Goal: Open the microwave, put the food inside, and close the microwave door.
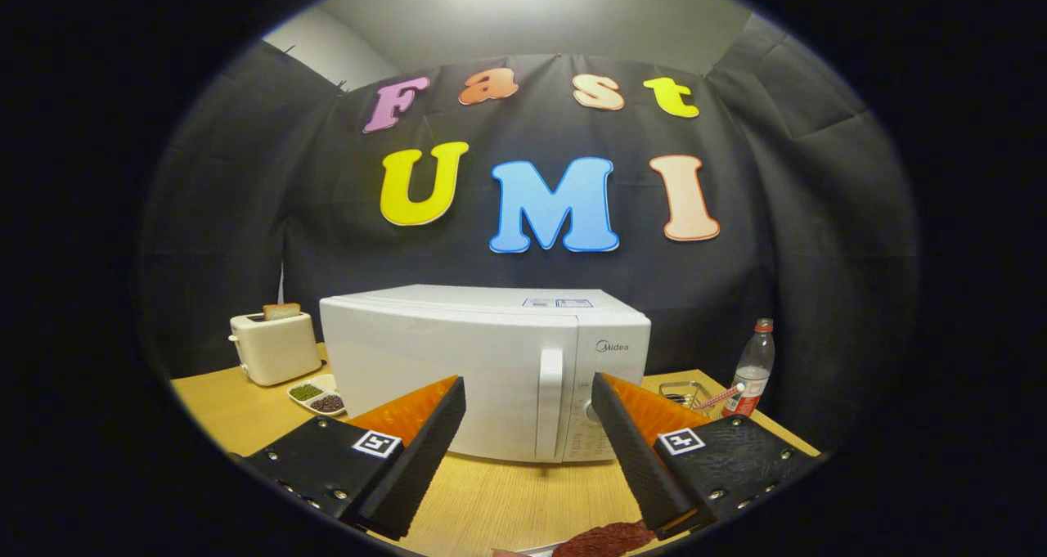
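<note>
hand-held gripper (527,397) | fingers spread wide apart | holding nothing | level, pointing fwd

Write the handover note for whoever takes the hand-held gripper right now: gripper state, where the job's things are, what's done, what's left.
Hand-held gripper: fingers open, holding nothing, facing the microwave.
Microwave: on the wooden table, door shut, its vertical handle just beyond the fingers, in the gap between them.
Food: a reddish-brown piece beside the nearer end of one finger, not yet picked up.
Done: nothing.
Left: open the door, put the food in, close the door.
</note>
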Tool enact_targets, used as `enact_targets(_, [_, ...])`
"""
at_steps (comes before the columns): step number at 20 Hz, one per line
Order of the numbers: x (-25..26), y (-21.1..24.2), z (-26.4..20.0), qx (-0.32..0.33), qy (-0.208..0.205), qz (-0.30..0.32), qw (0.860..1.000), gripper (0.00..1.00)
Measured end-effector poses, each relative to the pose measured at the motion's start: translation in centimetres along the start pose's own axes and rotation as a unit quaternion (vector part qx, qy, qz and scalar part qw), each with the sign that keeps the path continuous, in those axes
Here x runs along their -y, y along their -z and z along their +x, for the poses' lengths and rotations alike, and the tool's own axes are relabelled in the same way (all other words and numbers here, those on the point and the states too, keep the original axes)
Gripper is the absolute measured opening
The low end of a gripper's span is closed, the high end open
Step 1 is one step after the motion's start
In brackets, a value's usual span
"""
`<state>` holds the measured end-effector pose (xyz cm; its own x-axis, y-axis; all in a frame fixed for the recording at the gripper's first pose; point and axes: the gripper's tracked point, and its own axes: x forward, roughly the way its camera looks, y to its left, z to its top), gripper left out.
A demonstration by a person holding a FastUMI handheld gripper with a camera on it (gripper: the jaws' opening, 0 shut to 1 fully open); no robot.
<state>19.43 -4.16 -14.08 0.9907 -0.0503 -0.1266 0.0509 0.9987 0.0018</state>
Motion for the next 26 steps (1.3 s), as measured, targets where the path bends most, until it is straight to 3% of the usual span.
enact_targets(2, [0.8,0.4,1.6,-0.001,0.020,0.005,1.000,0.98])
enact_targets(3, [0.9,0.9,2.4,-0.003,0.022,0.007,1.000,0.90])
enact_targets(8, [2.2,2.4,6.1,-0.014,0.051,-0.021,0.998,0.89])
enact_targets(9, [2.2,3.0,6.8,-0.017,0.053,-0.024,0.998,0.82])
enact_targets(12, [1.2,4.7,7.9,-0.041,0.037,-0.002,0.998,0.81])
enact_targets(13, [1.8,5.1,8.1,-0.044,0.055,-0.002,0.998,0.78])
enact_targets(15, [1.5,4.9,8.6,-0.036,0.060,-0.005,0.998,0.43])
enact_targets(16, [1.9,4.6,8.7,-0.031,0.075,-0.013,0.997,0.42])
enact_targets(18, [1.8,4.8,8.5,-0.029,0.083,-0.011,0.996,0.31])
enact_targets(21, [1.9,4.9,8.5,-0.037,0.087,0.000,0.996,0.26])
enact_targets(22, [1.8,4.8,8.5,-0.031,0.090,0.001,0.995,0.19])
enact_targets(26, [1.8,4.9,8.2,-0.039,0.081,0.016,0.996,0.19])
